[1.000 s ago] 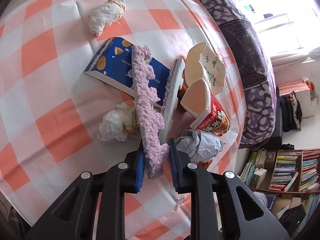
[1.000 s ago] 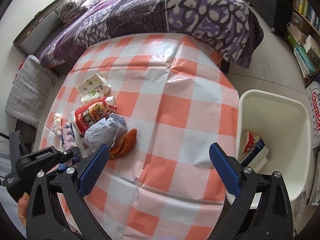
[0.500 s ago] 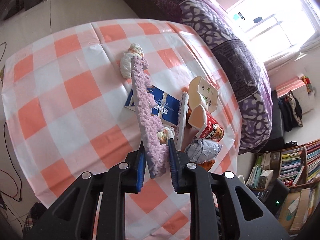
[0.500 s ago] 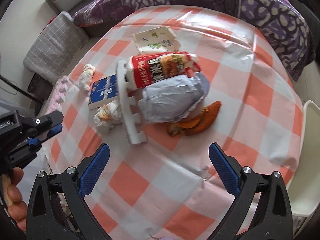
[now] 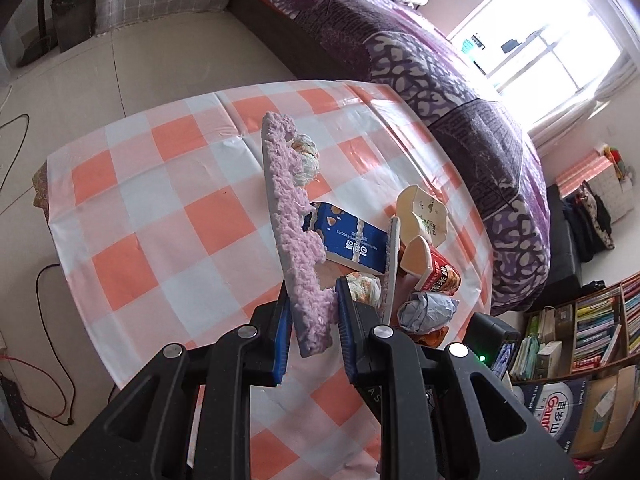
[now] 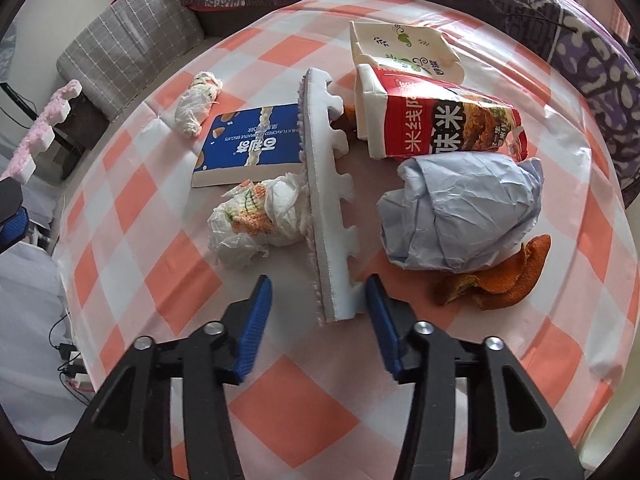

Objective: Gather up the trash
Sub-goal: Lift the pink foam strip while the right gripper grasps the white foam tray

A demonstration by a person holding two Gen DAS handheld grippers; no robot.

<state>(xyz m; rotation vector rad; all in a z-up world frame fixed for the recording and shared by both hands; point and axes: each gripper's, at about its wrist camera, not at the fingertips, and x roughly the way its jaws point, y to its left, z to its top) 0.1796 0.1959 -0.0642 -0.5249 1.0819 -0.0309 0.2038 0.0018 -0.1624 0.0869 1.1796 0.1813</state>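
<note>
Claw work first: we find the left claw [image 5: 312,320] clamped on the near end of a pink fuzzy foam strip [image 5: 288,216], which stands clear above the tabletop [image 5: 132,208]; the right claw [image 6: 318,312] has just been closing, with the near end of a white foam strip [image 6: 326,200] between its jaws; its right pad looks to be at the strip's toothed edge, the left pad stands apart from it, so we judge no grip made yet.

Beyond the right claw, the white strip lies on edge across the checked tabletop; a crumpled tissue wad [image 6: 256,216] rests against its left side and a blue biscuit box [image 6: 248,144] just behind that; a grey paper ball [image 6: 460,208] and orange peel [image 6: 500,276] lie to its right; further off sit a red noodle carton [image 6: 444,124], a cream carton [image 6: 404,48] and a second tissue roll [image 6: 198,102]; a purple-covered bed [image 5: 440,80] lies past the tabletop.

Step in hand, in our judgement: one strip lifted, the second being taken. The next move calls for finishing the squeeze squarely across the strip without snagging the tissue wad, then a lift; no bin shows here.
</note>
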